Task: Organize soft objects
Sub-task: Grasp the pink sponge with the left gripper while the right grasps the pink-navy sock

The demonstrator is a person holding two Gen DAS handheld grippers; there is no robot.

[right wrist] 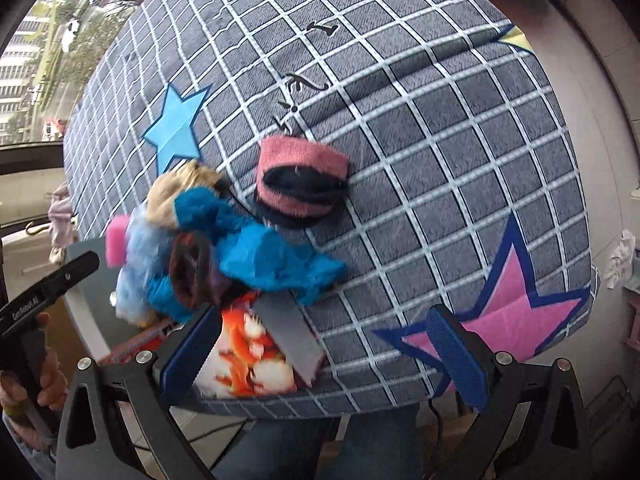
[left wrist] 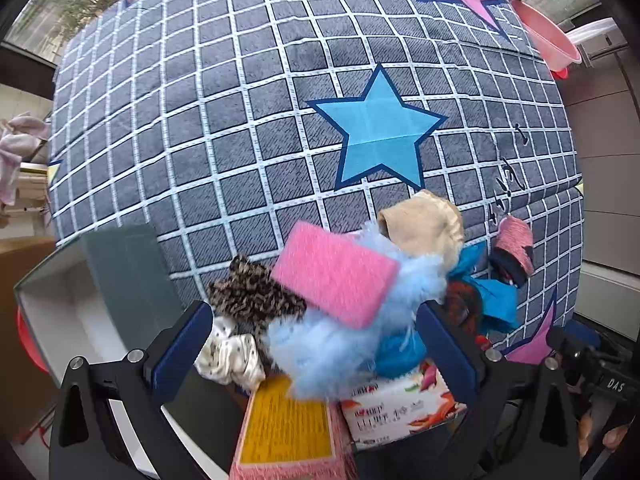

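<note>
A heap of soft things lies at the near edge of the checked blanket (left wrist: 248, 128): a pink sponge (left wrist: 334, 274), a light blue fluffy piece (left wrist: 332, 344), a leopard-print scrunchie (left wrist: 252, 294), a beige cloth (left wrist: 424, 224), a blue cloth (left wrist: 492, 296) and a pink-and-black sock (left wrist: 514, 250). My left gripper (left wrist: 316, 352) is open around the fluffy piece and the sponge. My right gripper (right wrist: 324, 344) is open and empty near the blanket's edge. The sock (right wrist: 300, 178) and the blue cloth (right wrist: 272, 260) lie ahead of it.
An open grey box (left wrist: 80, 304) stands at the left. A tissue pack (left wrist: 400, 404) and a yellow-pink sponge cloth (left wrist: 286, 428) lie under the heap. A pink basin (left wrist: 548, 36) sits far right. The left gripper's handle (right wrist: 48, 284) shows at the right view's left.
</note>
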